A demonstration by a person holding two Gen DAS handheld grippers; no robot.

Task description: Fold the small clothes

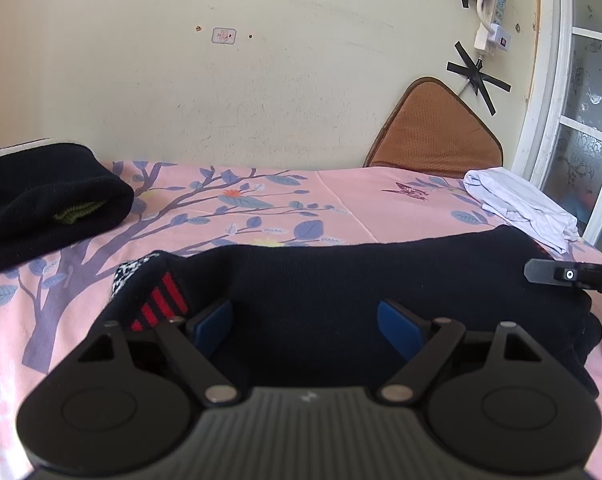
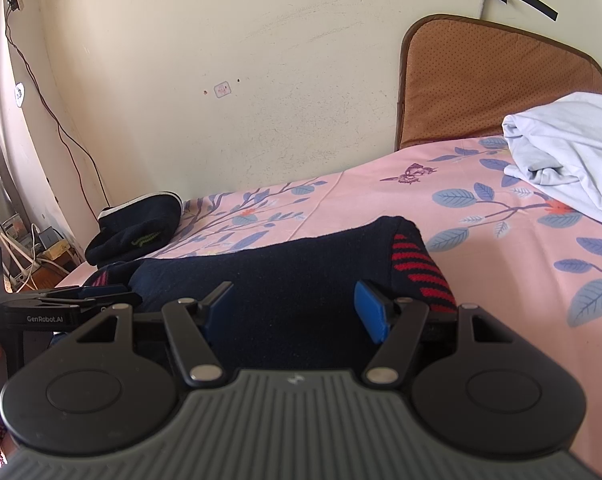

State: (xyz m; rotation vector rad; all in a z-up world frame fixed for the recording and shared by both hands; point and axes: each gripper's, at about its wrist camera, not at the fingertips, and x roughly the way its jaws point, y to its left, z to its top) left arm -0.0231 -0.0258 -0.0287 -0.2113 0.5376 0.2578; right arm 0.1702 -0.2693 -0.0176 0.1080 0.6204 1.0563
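A dark navy garment (image 1: 341,272) with red stripes at its ends lies flat across the pink floral bedsheet (image 1: 341,196). My left gripper (image 1: 305,320) hangs over the garment's near edge towards its left end, jaws wide apart, blue pads (image 1: 213,326) clear of the cloth. My right gripper (image 2: 293,312) stands the same way over the garment (image 2: 281,264) near its right striped end (image 2: 421,272), open, nothing pinched. Each gripper shows in the other's view: the right gripper (image 1: 573,276) at the far right edge, the left gripper (image 2: 81,300) at the far left.
A folded black garment (image 1: 49,208) with a green bit lies at the back left. A crumpled white cloth (image 1: 521,204) sits at the back right beside a brown cushion (image 1: 433,128) leaning on the wall. Cables and a power strip (image 2: 25,264) lie off the bed's left side.
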